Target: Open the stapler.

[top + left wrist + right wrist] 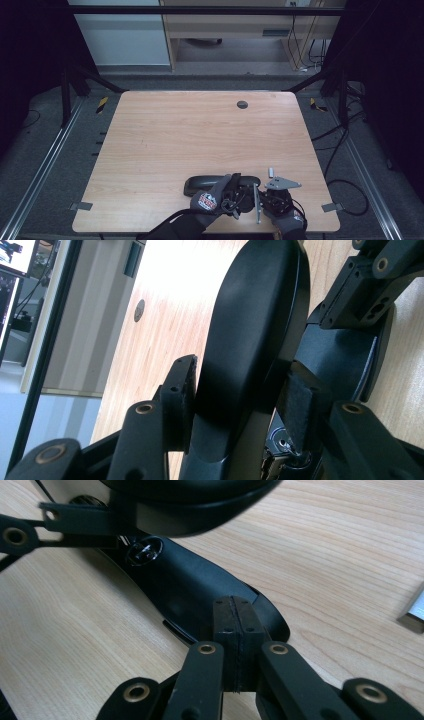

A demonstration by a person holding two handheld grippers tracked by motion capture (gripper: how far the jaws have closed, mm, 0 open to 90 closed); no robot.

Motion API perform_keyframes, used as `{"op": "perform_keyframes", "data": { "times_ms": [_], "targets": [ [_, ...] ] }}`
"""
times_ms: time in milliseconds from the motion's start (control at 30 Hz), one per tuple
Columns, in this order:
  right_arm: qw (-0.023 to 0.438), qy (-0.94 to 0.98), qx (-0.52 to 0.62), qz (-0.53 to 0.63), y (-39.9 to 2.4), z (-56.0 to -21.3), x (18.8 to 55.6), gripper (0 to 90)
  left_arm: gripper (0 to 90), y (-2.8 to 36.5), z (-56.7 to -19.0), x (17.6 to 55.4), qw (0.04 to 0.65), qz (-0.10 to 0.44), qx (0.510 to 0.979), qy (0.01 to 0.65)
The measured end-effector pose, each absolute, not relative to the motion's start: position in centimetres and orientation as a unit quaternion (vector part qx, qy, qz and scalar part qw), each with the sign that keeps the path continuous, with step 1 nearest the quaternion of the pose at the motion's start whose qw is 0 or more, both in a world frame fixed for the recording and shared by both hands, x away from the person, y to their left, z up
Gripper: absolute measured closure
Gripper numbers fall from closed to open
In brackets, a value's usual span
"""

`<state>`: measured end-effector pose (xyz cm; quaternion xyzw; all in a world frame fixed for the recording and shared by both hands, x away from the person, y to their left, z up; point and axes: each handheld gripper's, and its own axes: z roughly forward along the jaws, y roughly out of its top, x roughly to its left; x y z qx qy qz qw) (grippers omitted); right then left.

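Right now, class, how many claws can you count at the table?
2. The left claw grips the black case lid at the front of the table; the right claw, shut, sits against the case base just beside it.

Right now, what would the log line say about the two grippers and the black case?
left gripper: jaws clamp case lid | right gripper: jaws shut at case base

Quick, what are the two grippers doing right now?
Left gripper: shut on the black case.
Right gripper: jaws shut, pads together over the case's lower half.
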<state>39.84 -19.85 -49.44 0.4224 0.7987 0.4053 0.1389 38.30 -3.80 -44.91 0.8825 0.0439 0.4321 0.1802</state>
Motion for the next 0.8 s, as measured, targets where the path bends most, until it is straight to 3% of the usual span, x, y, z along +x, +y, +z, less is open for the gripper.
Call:
{"op": "perform_keyframes", "data": {
  "times_ms": [800],
  "targets": [
    [0.136, 0.800, 0.415, 0.411, -19.44, -49.62, 39.86, 90.0, 53.3, -3.58, -44.66, 38.27, 0.191, 0.436, 0.878, 0.049]
  ]
}}
